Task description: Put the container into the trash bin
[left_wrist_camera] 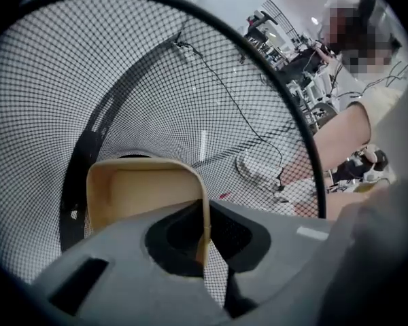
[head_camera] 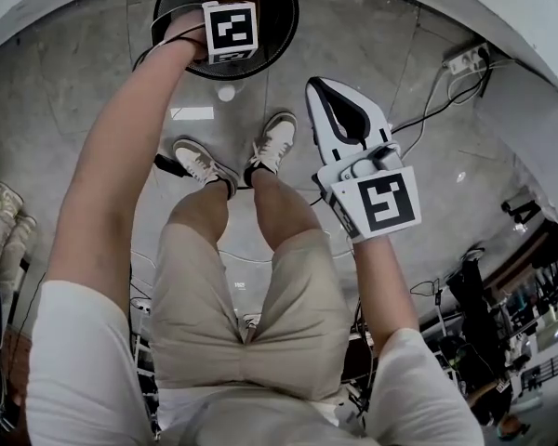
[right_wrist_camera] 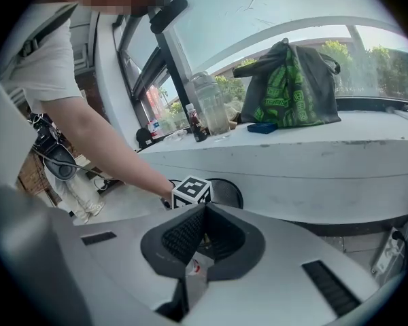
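The black wire-mesh trash bin [head_camera: 272, 26] stands on the concrete floor ahead of the person's feet. My left gripper [head_camera: 231, 32] reaches down into its mouth, and only the marker cube shows in the head view. In the left gripper view the mesh wall [left_wrist_camera: 122, 80] fills the frame. There my left gripper [left_wrist_camera: 205, 216] is shut on one wall of a beige, open-topped container [left_wrist_camera: 146, 195], held inside the bin. My right gripper [head_camera: 327, 96] hovers above the floor to the bin's right, shut and empty. The right gripper [right_wrist_camera: 202, 212] points toward the bin [right_wrist_camera: 226, 192].
The person's two shoes [head_camera: 237, 156] stand just short of the bin. Cables and a power strip [head_camera: 465, 59] lie on the floor at the right. A white curved counter [right_wrist_camera: 292, 155] rises behind the bin, carrying a green bag [right_wrist_camera: 289, 87], a clear pitcher [right_wrist_camera: 209, 104] and a small bottle.
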